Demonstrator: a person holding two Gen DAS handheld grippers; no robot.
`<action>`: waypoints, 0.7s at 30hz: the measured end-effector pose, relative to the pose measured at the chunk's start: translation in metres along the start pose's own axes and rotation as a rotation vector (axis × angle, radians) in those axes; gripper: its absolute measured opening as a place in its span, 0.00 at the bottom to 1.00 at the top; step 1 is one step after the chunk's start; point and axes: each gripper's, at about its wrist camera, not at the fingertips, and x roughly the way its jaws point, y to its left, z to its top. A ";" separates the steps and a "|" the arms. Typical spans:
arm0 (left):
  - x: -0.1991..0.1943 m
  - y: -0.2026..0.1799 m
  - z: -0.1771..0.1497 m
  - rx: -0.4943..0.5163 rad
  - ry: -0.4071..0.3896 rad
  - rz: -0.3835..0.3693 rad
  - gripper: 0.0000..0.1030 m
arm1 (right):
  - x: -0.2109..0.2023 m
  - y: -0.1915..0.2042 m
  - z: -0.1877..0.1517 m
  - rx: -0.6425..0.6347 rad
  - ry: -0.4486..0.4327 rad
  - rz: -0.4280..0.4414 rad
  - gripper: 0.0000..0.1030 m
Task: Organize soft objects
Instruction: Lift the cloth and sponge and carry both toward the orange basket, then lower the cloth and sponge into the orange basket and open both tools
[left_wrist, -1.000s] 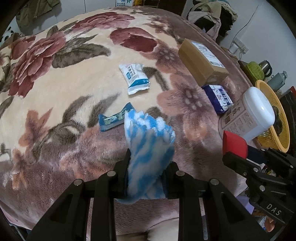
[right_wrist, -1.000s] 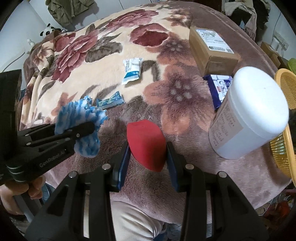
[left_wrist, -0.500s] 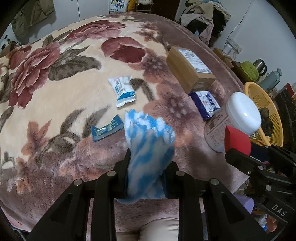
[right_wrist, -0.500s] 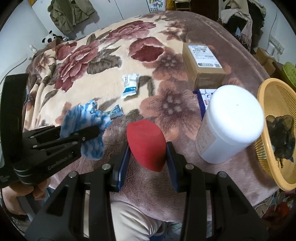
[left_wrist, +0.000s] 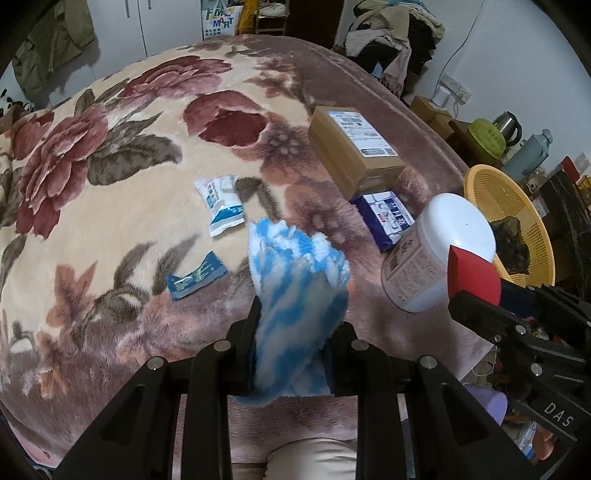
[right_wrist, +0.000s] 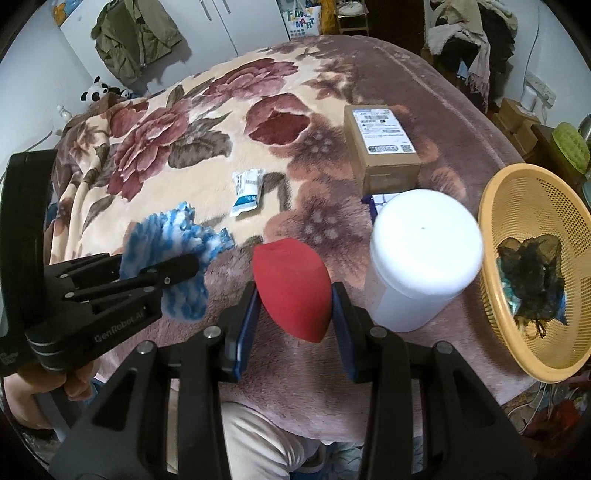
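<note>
Both grippers have risen since a second ago, so the flowered blanket (right_wrist: 207, 155) now lies further below and more of the yellow basket (right_wrist: 495, 206) shows. On the left, the left gripper (left_wrist: 291, 332) is clamped on a blue-and-white fluffy cloth (left_wrist: 295, 295), held above the blanket. To its right, the right gripper (right_wrist: 293, 310) pinches a red sponge (right_wrist: 291, 288) in the air beside a white jar (right_wrist: 421, 258). Farthest right, the basket holds a dark crumpled thing (right_wrist: 532, 280).
</note>
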 end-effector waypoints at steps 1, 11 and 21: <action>-0.001 -0.003 0.001 0.004 -0.001 -0.001 0.26 | -0.002 -0.001 0.000 0.002 -0.003 -0.001 0.38; -0.013 -0.037 0.019 0.052 -0.024 -0.013 0.26 | -0.027 -0.028 0.008 0.037 -0.051 -0.010 0.38; -0.011 -0.089 0.042 0.108 -0.028 -0.051 0.26 | -0.043 -0.071 0.011 0.099 -0.084 -0.035 0.38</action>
